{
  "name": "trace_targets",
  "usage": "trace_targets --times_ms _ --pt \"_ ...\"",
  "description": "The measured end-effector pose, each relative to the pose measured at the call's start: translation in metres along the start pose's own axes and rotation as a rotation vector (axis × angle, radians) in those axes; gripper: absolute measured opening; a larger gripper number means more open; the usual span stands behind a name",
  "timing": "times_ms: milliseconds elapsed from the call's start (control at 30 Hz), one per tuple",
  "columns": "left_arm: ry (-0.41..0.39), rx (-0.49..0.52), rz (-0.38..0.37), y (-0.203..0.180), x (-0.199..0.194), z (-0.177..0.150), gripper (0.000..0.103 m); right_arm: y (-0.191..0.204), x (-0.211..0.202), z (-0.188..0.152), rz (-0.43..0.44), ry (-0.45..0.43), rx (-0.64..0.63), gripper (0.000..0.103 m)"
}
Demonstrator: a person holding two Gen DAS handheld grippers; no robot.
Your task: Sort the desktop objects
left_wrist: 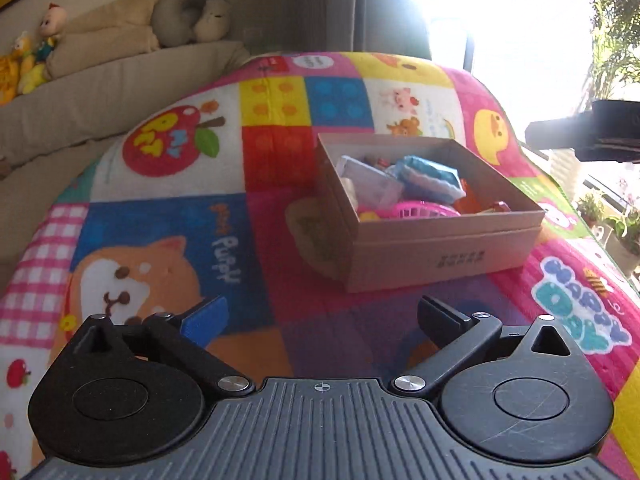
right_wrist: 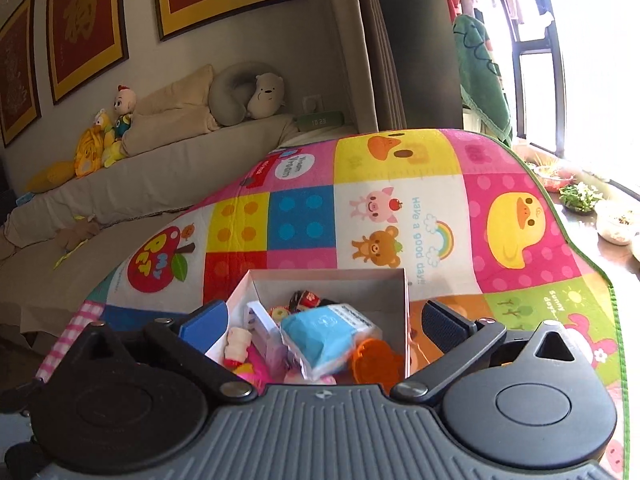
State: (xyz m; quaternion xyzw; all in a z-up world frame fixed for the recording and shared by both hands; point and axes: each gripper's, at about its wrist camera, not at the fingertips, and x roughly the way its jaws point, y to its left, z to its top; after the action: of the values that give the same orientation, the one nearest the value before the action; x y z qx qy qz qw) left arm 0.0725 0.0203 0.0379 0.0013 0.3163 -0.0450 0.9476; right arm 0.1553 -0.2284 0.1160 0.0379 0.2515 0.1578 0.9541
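My left tongs (left_wrist: 320,318) are spread as wide as they go with nothing between the pads, only the patchwork mat (left_wrist: 168,216) showing in the gap. They hang low over the mat, short of the cardboard box (left_wrist: 440,252), which sits just ahead and a little to their right. From this side the near wall of the box faces me, and the risk is plain: if I push forward at this height the right-hand finger will meet that wall and shove the box across the mat, which looks soft and rumpled enough to let it slide or tip.

Inside the box the things lie heaped, not sorted: a clear plastic case (left_wrist: 372,186), a blue packet (left_wrist: 432,176) leaning on it, a pink basket (left_wrist: 412,210) at the near wall, and an orange piece (right_wrist: 376,360) beside it. They overlap, so a grab at one is likely to drag or pinch a neighbour. The packet looks soft and slick; I judge that a pinch at its edge could let it slip out on the way up.

My right tongs (right_wrist: 320,320) are spread wide too and hold nothing, hovering right over the box with the packet and the case between the fingers but untouched. The left finger hangs above the box's left wall, so dropping straight down could catch that rim. In the left view, my right tongs show as a dark shape at the far right edge, so both reaching into the box together could knock them.
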Motion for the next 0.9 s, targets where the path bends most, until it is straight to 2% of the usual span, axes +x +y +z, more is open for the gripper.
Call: trace_targets --times_ms 100,167,233,300,367,433,600,767,900 --pt "0.062 -0.033 -0.030 0.000 -0.004 -0.021 0.103 0.005 -0.023 -0.047 -0.048 0.053 -0.088 0.103" --pt "0.080 -0.042 -0.035 -0.002 -0.001 -0.028 0.103 0.005 -0.026 -0.079 -0.081 0.119 -0.077 0.103" --pt "0.062 -0.029 -0.013 -0.007 0.003 -0.030 0.103 0.003 -0.022 -0.109 -0.086 0.210 -0.038 0.103" --pt "0.027 0.000 0.026 -0.014 0.008 -0.029 0.103 0.003 -0.018 -0.128 -0.102 0.266 -0.027 0.103" --pt "-0.004 0.012 0.063 -0.018 0.013 -0.027 0.103 0.008 -0.014 -0.136 -0.132 0.272 -0.041 0.103" --pt "0.007 0.010 0.072 -0.020 0.019 -0.025 0.103 0.012 -0.010 -0.139 -0.174 0.264 -0.065 0.103" --pt "0.049 0.029 0.047 -0.022 0.031 -0.028 0.103 0.009 -0.005 -0.139 -0.186 0.242 -0.049 0.103" --pt "0.048 0.017 0.041 -0.020 0.030 -0.030 0.103 0.010 -0.011 -0.146 -0.194 0.195 -0.048 0.103" --pt "0.048 0.016 0.040 -0.020 0.030 -0.030 0.103 0.010 -0.011 -0.145 -0.193 0.195 -0.046 0.103"
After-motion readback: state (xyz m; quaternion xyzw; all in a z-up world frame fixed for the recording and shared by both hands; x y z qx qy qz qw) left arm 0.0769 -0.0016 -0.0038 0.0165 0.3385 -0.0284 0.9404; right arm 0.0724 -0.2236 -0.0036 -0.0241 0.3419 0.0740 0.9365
